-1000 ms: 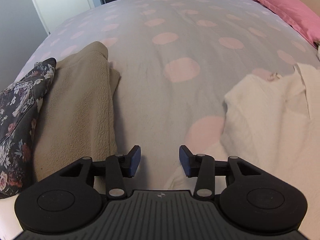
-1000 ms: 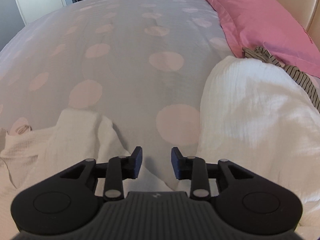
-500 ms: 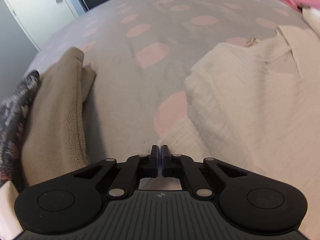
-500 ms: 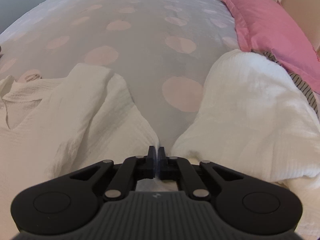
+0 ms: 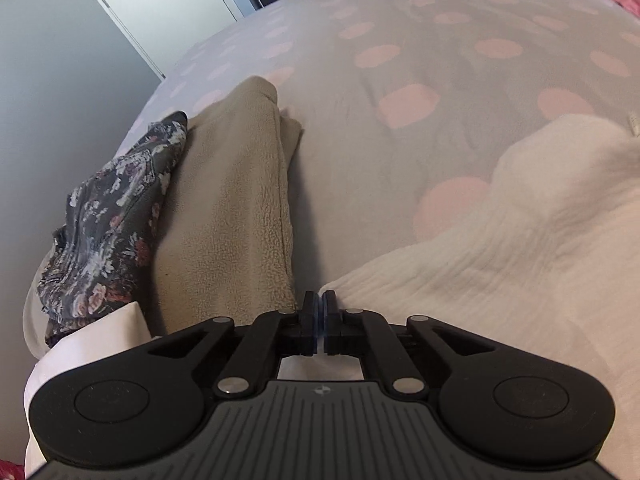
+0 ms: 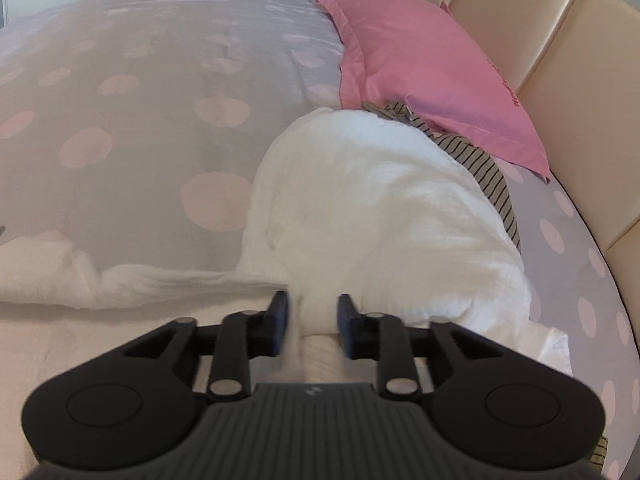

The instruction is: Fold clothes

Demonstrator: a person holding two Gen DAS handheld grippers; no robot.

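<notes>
A white textured garment (image 5: 500, 264) lies rumpled on the spotted bed cover (image 5: 360, 160). My left gripper (image 5: 320, 308) is shut on the garment's near left edge, right beside the beige fleece, and white cloth shows under its jaws. In the right wrist view the same garment (image 6: 380, 208) bulges up in a thick fold ahead. My right gripper (image 6: 313, 312) has its jaws opening, with a bunch of white cloth still between them. Its left finger is blurred.
A folded beige fleece (image 5: 232, 200) and a dark floral garment (image 5: 112, 224) lie at the bed's left edge. At the right are a pink pillow (image 6: 432, 68), a striped garment (image 6: 480, 164) and the cream headboard (image 6: 560, 40). A door (image 5: 160, 0) stands beyond.
Both grippers went from open to shut on the white garment's edge. Since then the left has stayed shut and drifted towards the beige fleece. The right jaws have parted again and swung towards the pillow.
</notes>
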